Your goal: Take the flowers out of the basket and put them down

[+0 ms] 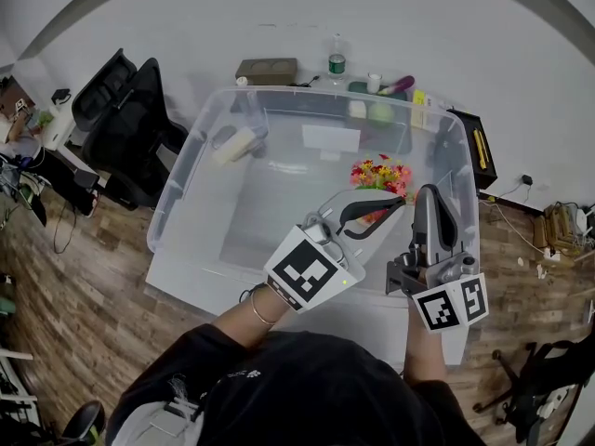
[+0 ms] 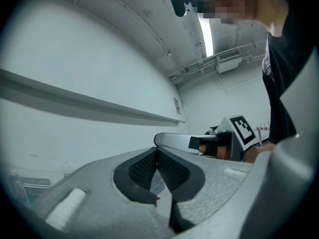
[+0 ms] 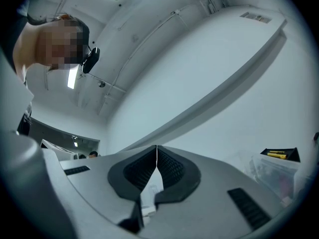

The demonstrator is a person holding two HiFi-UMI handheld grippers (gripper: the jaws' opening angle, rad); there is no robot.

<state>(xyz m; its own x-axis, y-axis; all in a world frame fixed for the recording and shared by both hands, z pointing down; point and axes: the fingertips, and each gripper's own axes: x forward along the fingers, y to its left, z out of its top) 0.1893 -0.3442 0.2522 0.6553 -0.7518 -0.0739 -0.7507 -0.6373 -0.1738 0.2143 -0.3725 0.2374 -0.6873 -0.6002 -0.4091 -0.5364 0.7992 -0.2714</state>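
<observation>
A bunch of red, yellow and pink flowers (image 1: 381,173) lies in the right part of a big clear plastic bin (image 1: 186,170) on a white table. I cannot make out a basket. My left gripper (image 1: 398,203) reaches in from the lower left, its tips just below the flowers; it is shut and holds nothing. My right gripper (image 1: 429,193) stands just right of the flowers, also shut and empty. In the left gripper view the jaws (image 2: 156,151) meet against a bare wall, with the right gripper's marker cube (image 2: 241,128) beyond. The right gripper view's jaws (image 3: 157,151) are pressed together too.
Inside the bin lie a cream object (image 1: 237,144), a white card (image 1: 330,139) and a green item (image 1: 381,111). A bottle (image 1: 337,61) and a brown box (image 1: 267,68) stand behind it. A black office chair (image 1: 121,119) is at the left, a black tray with yellow tools (image 1: 482,147) at the right.
</observation>
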